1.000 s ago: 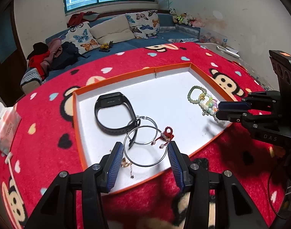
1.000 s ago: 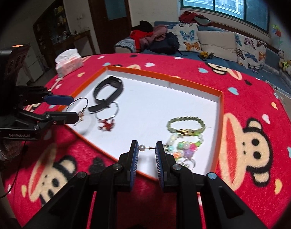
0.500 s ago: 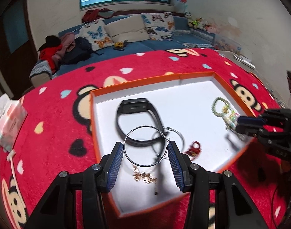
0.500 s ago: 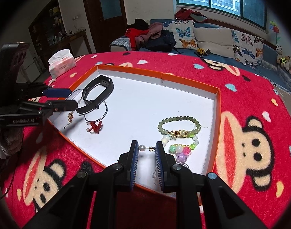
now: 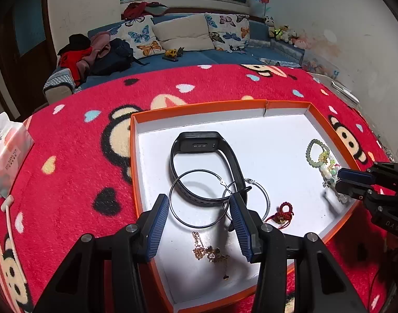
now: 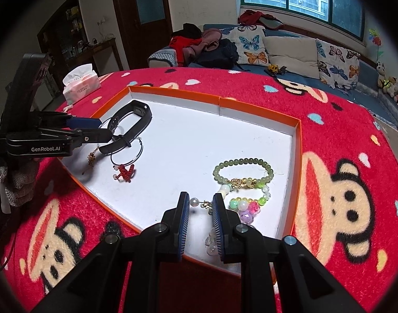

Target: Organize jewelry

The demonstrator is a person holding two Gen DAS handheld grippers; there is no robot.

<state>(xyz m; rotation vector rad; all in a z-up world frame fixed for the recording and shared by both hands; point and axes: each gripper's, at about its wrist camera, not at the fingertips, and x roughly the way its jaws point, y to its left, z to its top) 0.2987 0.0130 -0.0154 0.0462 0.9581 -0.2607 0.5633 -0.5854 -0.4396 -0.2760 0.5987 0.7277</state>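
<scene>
Two grippers over a jewelry tray, each grasping one piece.

Nearest in the left wrist view, the left gripper point(image 5: 199, 206) grips a large thin hoop point(image 5: 199, 198) edge to edge between its blue pads, held above the near left part of the orange-rimmed tray point(image 5: 199, 108). Under it on the white floor lies a gold chain point(image 5: 210, 253); just beyond are a second hoop point(image 5: 261, 200), a red knot charm point(image 5: 283, 212) and a black watch band point(image 5: 199, 143). In the right wrist view, the right gripper point(image 6: 200, 206) is nearly closed on a pearl-ended pin point(image 6: 199, 203) at the tray's near edge; whether the pads press on it is hard to tell. Just beyond sit a pastel bead bracelet point(image 6: 247, 203) and a green bead bracelet point(image 6: 242, 161), touching each other. The tray rests on a red monkey-print cloth point(image 6: 342, 156), with a tissue pack point(image 6: 80, 83) at the far left and a sofa point(image 6: 290, 49) behind.
</scene>
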